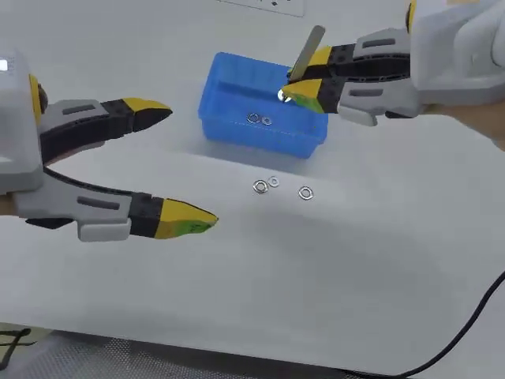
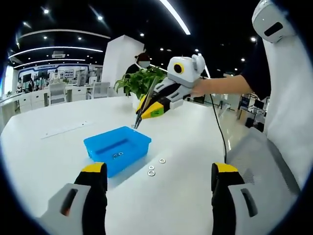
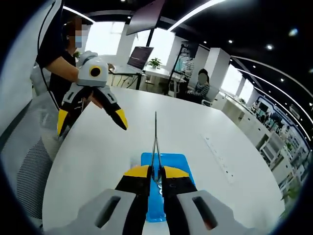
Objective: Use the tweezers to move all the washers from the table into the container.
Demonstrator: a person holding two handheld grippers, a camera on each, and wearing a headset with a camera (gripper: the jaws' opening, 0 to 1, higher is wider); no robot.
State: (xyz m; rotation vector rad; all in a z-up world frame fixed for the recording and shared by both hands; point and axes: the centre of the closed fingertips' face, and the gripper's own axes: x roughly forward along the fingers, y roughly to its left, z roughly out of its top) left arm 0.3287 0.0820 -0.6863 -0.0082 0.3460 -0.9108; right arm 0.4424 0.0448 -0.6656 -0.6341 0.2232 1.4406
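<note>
My right gripper [image 1: 306,83] is shut on metal tweezers [image 1: 309,49], which hang over the blue container [image 1: 237,75] with their tip above its right half. A small shiny bit shows at the tip; I cannot tell if it is a washer. Two washers [image 1: 253,118] lie inside the container. Three washers [image 1: 260,186] lie on the white table just in front of it, also seen as washers [image 2: 151,169] in the left gripper view. My left gripper [image 1: 177,166] is open and holds nothing, left of the washers. Seen from the right gripper [image 3: 156,172], the tweezers [image 3: 155,139] point over the container [image 3: 178,162].
A black cable [image 1: 469,328] runs across the table's near right corner. The table's front edge [image 1: 237,347] is close below. A potted plant [image 2: 139,81] stands at the far side. People sit at desks in the background.
</note>
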